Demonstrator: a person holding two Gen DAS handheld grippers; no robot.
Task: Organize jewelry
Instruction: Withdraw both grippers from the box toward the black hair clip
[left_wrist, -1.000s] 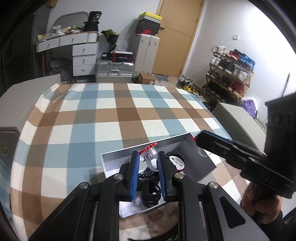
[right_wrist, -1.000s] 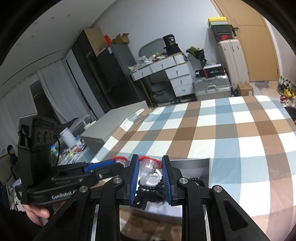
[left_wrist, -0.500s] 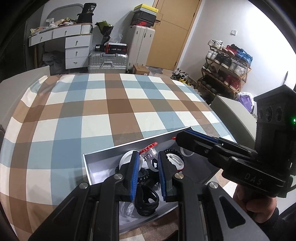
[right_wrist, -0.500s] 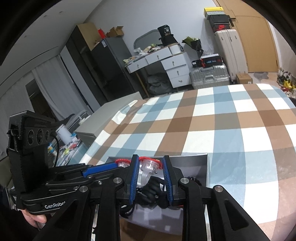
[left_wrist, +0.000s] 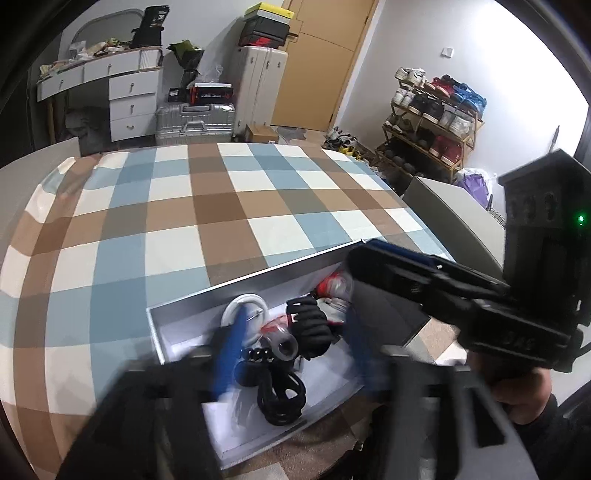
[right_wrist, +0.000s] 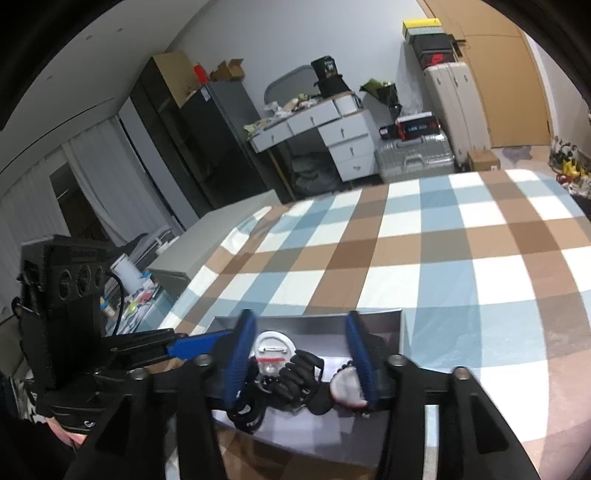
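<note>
Both hand-held grippers spread wide over the jewelry box

Left hand-held gripper (left_wrist: 291, 347) and right hand-held gripper (right_wrist: 301, 350) grip nothing above the grey box (left_wrist: 184, 306) holding black bead bracelets (left_wrist: 314, 328).

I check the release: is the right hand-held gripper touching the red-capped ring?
Cannot tell. In the right wrist view the ring overlaps one pad of the open right hand-held gripper.

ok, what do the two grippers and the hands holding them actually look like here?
Both are black, angular two-finger units with blue ribbed pads. The right gripper has silver bolts at its linkage joints; its boxy housing shows round ports, a green LED and embossed lettering. The left gripper is motion-blurred; its housing carries a black cable. The right hand is bare with a dark sleeve.
</note>
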